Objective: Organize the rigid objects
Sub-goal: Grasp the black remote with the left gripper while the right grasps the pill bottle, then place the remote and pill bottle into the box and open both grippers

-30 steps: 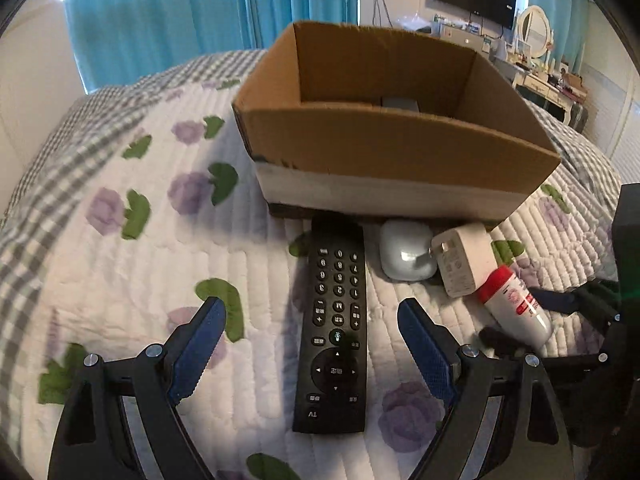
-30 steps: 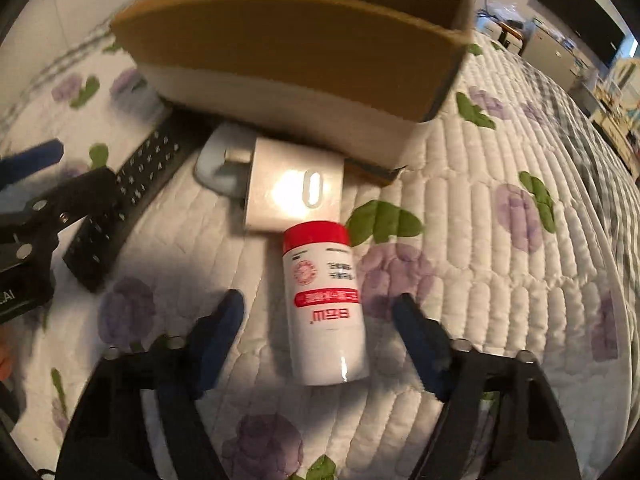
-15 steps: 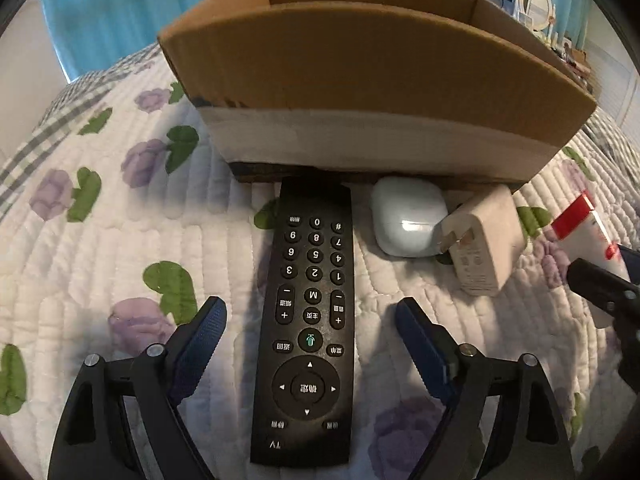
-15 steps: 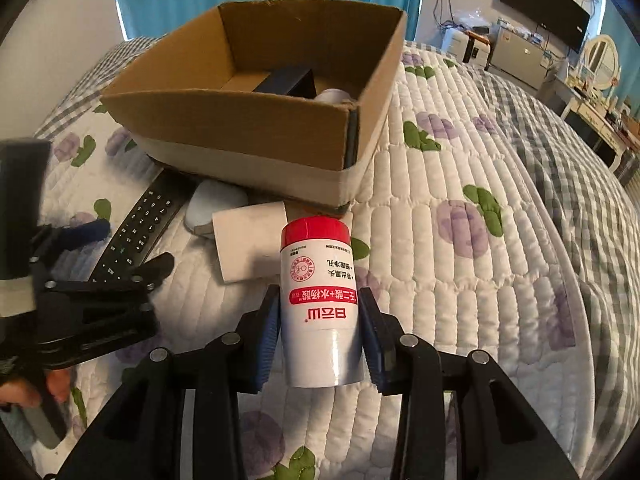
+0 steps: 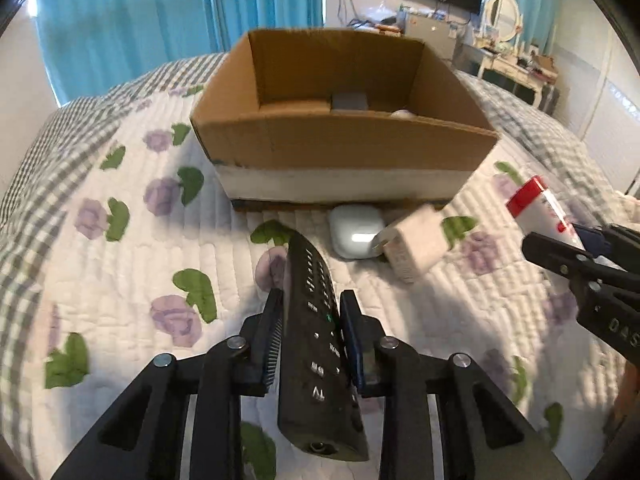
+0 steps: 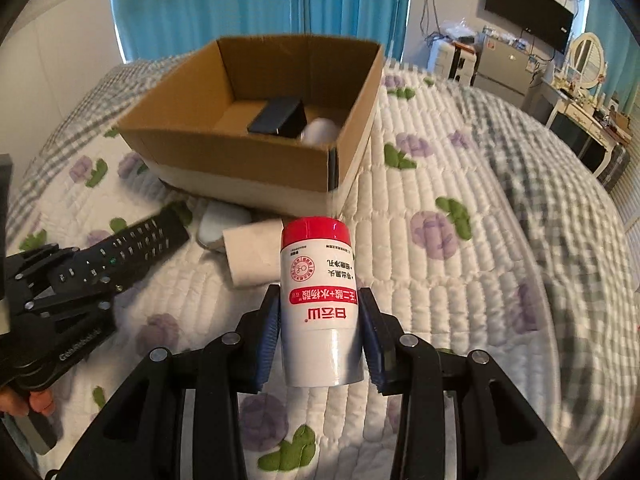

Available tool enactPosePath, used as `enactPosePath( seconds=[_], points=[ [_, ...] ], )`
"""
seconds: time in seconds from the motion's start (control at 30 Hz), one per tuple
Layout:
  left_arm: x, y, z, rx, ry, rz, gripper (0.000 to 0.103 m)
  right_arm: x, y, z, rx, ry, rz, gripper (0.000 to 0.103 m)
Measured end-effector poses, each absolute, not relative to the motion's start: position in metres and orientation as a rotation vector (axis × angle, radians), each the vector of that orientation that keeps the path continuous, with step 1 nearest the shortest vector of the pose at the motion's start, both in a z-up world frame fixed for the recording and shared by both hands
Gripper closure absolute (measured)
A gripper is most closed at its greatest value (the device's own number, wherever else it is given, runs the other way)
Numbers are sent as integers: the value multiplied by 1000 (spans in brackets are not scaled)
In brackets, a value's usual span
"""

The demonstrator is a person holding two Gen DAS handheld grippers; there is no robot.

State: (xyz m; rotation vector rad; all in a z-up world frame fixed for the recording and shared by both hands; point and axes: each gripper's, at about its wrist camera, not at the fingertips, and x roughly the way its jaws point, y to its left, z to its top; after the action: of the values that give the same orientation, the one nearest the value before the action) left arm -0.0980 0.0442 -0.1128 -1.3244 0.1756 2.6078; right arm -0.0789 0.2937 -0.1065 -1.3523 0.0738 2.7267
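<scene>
My left gripper [image 5: 310,330] is shut on a black TV remote [image 5: 316,344] and holds it above the quilt, tilted. My right gripper [image 6: 320,334] is shut on a white bottle with a red cap [image 6: 318,304], lifted off the bed; it shows at the right in the left wrist view [image 5: 540,212]. An open cardboard box [image 6: 224,152] stands ahead, with a dark box [image 6: 278,116] and a white round object [image 6: 320,130] inside. A white earbud case [image 5: 354,232] and a white charger plug [image 5: 416,242] lie on the quilt in front of the box [image 5: 340,148].
The floral quilted bed [image 6: 460,280] spreads to all sides. Blue curtains [image 6: 248,4] hang behind the box. A TV [image 6: 528,10] and a dresser with a mirror [image 6: 584,68] stand at the far right.
My left gripper closed on the remote and lifted it off the quilt. My right gripper, shut on the bottle since half a second ago, has raised it further.
</scene>
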Motion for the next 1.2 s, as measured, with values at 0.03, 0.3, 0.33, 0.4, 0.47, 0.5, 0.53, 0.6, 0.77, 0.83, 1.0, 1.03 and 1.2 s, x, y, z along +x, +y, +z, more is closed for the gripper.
enactPosePath(
  seconds=[0.03, 0.3, 0.33, 0.4, 0.47, 0.5, 0.53, 0.6, 0.77, 0.83, 1.0, 1.03, 1.2],
  points=[
    [-95, 43, -108, -1319, 167, 2596, 77, -77, 292, -101, -1344, 85, 2733, 66],
    [-97, 32, -89, -1266, 151, 2596, 83, -55, 271, -72, -1285, 54, 2766, 66],
    [-94, 32, -84, -1252, 149, 2600, 83, -54, 269, -69, -1279, 51, 2768, 66],
    [-91, 32, -73, -1220, 154, 2611, 83, -51, 267, -62, -1262, 48, 2776, 66],
    [-92, 32, -62, -1186, 157, 2628, 83, -50, 265, -52, -1240, 35, 2788, 66],
    [-93, 32, -55, -1164, 157, 2636, 83, -50, 264, -48, -1229, 27, 2792, 66],
    [-94, 32, -47, -1142, 158, 2644, 83, -51, 264, -42, -1215, 17, 2799, 66],
    [-98, 33, -31, -1096, 158, 2661, 83, -55, 264, -29, -1183, 12, 2812, 66],
    [-124, 37, 11, -974, 163, 2718, 83, -78, 269, 1, -1105, -7, 2851, 66],
    [-140, 41, 27, -919, 179, 2744, 83, -94, 271, 15, -1070, -17, 2866, 66],
    [-187, 50, 45, -841, 211, 2786, 83, -144, 280, 36, -1003, -41, 2888, 66],
    [-199, 51, 44, -838, 208, 2790, 83, -151, 282, 37, -998, -40, 2890, 66],
    [-254, 62, 20, -886, 229, 2803, 83, -197, 296, 26, -996, -13, 2896, 66]
  ],
)
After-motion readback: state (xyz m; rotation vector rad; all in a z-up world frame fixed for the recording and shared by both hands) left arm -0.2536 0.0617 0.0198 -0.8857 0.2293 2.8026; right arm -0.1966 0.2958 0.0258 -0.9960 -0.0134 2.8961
